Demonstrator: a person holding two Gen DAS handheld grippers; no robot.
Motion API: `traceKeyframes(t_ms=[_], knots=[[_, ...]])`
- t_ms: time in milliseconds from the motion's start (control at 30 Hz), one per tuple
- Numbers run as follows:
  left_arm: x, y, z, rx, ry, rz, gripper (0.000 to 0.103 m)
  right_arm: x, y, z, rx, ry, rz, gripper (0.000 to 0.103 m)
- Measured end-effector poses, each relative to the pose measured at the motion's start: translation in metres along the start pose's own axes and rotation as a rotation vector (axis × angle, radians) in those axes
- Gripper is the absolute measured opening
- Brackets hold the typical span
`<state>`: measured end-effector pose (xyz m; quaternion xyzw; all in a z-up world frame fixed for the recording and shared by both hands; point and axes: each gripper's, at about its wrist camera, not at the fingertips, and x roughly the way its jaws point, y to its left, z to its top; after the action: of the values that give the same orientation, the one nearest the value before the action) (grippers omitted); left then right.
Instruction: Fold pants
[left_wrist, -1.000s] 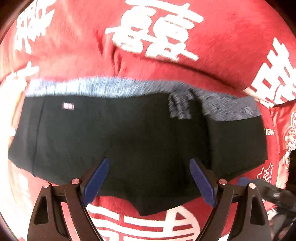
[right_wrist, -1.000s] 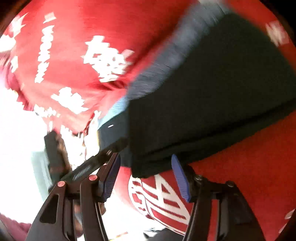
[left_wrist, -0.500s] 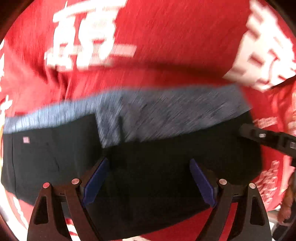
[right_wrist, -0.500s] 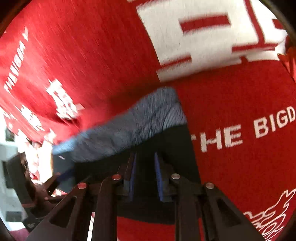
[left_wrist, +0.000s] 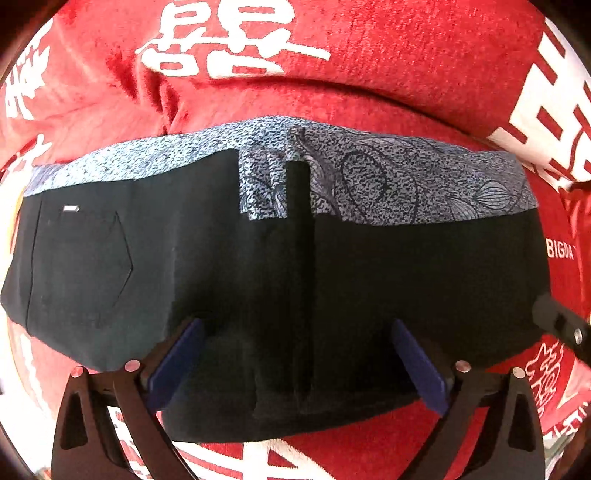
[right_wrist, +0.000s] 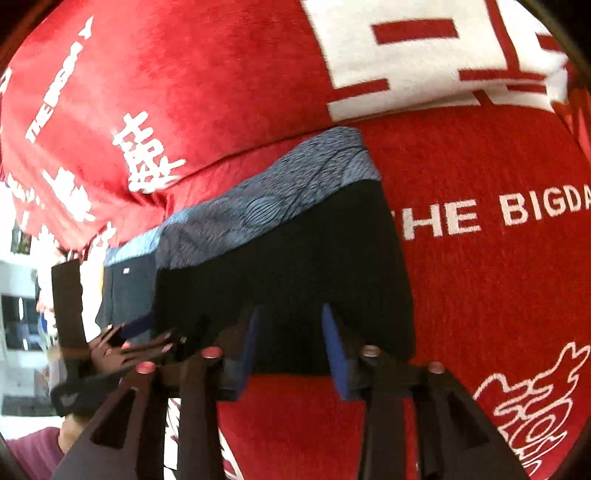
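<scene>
The black pants (left_wrist: 258, 280) with a grey patterned waistband (left_wrist: 388, 177) lie folded on the red blanket (left_wrist: 332, 92); one layer laps over the other near the middle. My left gripper (left_wrist: 295, 362) is open, its blue pads on either side of the near edge of the pants, holding nothing. In the right wrist view the pants (right_wrist: 295, 258) lie just ahead of my right gripper (right_wrist: 291, 350), which is open with the pants' near edge between its pads. The right gripper's tip also shows in the left wrist view (left_wrist: 561, 321) at the pants' right edge.
The red blanket with white characters and "THE BIGDA" lettering (right_wrist: 498, 214) covers the whole surface. The left gripper (right_wrist: 110, 350) and a bright room (right_wrist: 22, 314) show at the left of the right wrist view.
The right gripper was shut on the pants' edge half a second ago and has now opened. The folded-over layer now lies flat. The left gripper stayed open and shifted over the pants.
</scene>
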<state>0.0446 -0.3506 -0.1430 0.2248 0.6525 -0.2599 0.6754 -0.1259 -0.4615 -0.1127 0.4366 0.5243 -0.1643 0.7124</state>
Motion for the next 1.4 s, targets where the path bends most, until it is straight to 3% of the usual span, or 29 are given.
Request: traceKeyframes(t_ms=[433, 900, 1067, 1200, 1400], knots=[[-0.003, -0.014, -0.020, -0.063, -0.019, 0.050, 0.102, 0.011, -0.006, -0.002, -0.083, 0.056, 0.024, 0.053], [-0.005, 0.002, -0.022, -0.027, -0.003, 0.007, 0.102, 0.014, 0.004, -0.003, -0.047, 0.030, -0.023, 0.060], [-0.018, 0.022, -0.030, 0.012, -0.011, -0.028, 0.102, 0.009, 0.013, -0.005, 0.002, 0.009, -0.068, 0.060], [-0.020, 0.042, -0.036, 0.028, 0.029, -0.071, 0.102, 0.004, 0.023, -0.015, 0.055, -0.006, -0.087, 0.062], [-0.033, 0.078, -0.047, 0.047, 0.023, -0.078, 0.102, 0.021, 0.062, -0.036, 0.073, 0.071, -0.088, 0.067]])
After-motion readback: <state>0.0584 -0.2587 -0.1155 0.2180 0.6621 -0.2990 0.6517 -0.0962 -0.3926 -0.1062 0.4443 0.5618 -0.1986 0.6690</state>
